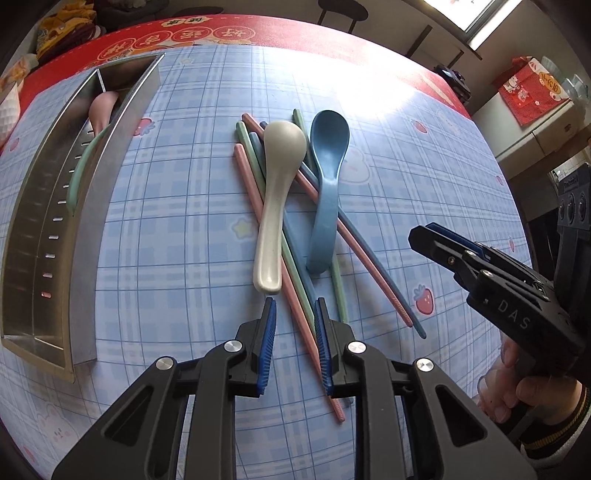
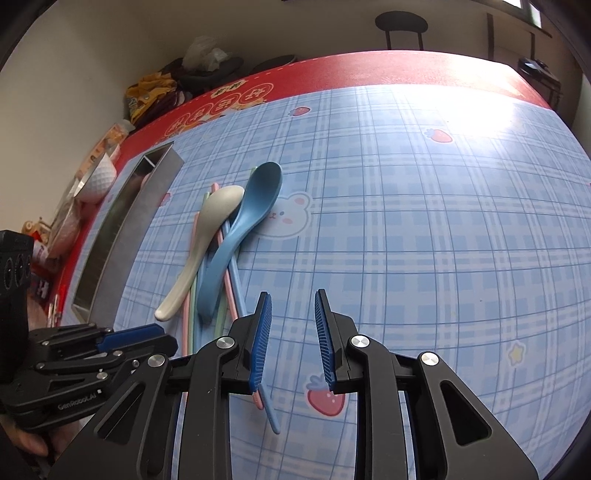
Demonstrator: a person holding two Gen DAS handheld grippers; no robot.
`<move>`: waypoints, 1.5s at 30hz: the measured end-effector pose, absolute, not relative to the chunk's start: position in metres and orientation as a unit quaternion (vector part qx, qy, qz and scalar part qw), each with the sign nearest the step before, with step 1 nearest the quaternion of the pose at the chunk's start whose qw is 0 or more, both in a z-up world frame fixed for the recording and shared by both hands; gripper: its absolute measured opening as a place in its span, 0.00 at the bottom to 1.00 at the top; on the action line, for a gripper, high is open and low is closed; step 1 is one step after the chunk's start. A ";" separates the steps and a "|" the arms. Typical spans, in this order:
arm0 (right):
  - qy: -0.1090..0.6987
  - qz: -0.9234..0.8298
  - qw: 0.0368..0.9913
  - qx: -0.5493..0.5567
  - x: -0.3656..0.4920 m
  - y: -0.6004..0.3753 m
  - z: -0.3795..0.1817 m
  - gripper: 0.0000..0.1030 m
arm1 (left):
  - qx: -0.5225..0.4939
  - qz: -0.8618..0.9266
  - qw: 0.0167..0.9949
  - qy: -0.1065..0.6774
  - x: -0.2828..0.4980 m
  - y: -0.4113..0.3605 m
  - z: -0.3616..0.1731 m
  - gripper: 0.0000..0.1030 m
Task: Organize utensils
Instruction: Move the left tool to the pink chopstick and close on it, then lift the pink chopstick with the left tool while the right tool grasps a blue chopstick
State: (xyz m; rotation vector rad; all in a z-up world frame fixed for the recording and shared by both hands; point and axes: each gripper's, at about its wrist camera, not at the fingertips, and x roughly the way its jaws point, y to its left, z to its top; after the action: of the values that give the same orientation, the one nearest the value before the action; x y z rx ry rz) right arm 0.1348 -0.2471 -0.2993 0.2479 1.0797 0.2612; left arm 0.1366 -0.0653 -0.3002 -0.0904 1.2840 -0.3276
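Note:
A cream spoon (image 1: 275,199) and a blue spoon (image 1: 327,184) lie on a pile of pink, green and blue chopsticks (image 1: 295,295) on the blue checked tablecloth. My left gripper (image 1: 294,314) is open and empty, just short of the spoon handles, its jaws astride chopstick ends. A steel utensil tray (image 1: 96,206) at the left holds a pink spoon (image 1: 101,110) and a green spoon (image 1: 83,170). My right gripper (image 2: 291,310) is open and empty, right of the pile; it shows in the left wrist view (image 1: 436,240). The cream spoon (image 2: 199,243) and blue spoon (image 2: 240,229) also show in the right wrist view.
The red table border (image 1: 221,33) runs along the far edge. Bowls and clutter (image 2: 96,181) stand beyond the tray (image 2: 125,236) at the left. A stool (image 2: 400,26) stands behind the table. A red box (image 1: 532,88) sits off the table at the right.

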 end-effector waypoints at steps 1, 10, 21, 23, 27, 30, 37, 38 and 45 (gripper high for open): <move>0.511 0.125 0.842 0.117 0.134 -0.247 -0.299 0.23 | -0.039 -0.147 0.788 0.597 0.138 -0.065 -0.302 0.20; 0.512 0.122 0.842 0.115 0.131 -0.245 -0.300 0.23 | -0.014 -0.133 0.796 0.590 0.147 -0.070 -0.310 0.20; 0.508 0.120 0.844 0.119 0.130 -0.247 -0.298 0.23 | 0.004 -0.099 0.804 0.586 0.150 -0.061 -0.308 0.17; 0.507 0.123 0.844 0.124 0.129 -0.250 -0.298 0.23 | 0.009 -0.094 0.806 0.584 0.151 -0.060 -0.308 0.17; 0.505 0.129 0.843 0.131 0.128 -0.252 -0.299 0.23 | 0.042 -0.088 0.809 0.580 0.152 -0.069 -0.310 0.19; 0.506 0.130 0.843 0.131 0.127 -0.253 -0.301 0.23 | 0.057 -0.093 0.812 0.573 0.150 -0.074 -0.311 0.19; 0.512 0.132 0.839 0.128 0.130 -0.248 -0.304 0.23 | 0.035 -0.086 0.818 0.567 0.146 -0.063 -0.311 0.06; 0.513 0.133 0.838 0.126 0.131 -0.246 -0.305 0.23 | 0.032 -0.086 0.818 0.568 0.144 -0.061 -0.311 0.05; 0.515 0.145 0.837 0.116 0.138 -0.231 -0.307 0.23 | 0.014 -0.082 0.820 0.567 0.130 -0.044 -0.303 0.05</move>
State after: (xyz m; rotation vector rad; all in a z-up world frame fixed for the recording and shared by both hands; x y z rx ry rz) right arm 0.1380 -0.2306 -0.3065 0.2461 1.0898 0.3059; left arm 0.1300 -0.0443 -0.3033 0.0302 1.2070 -0.1746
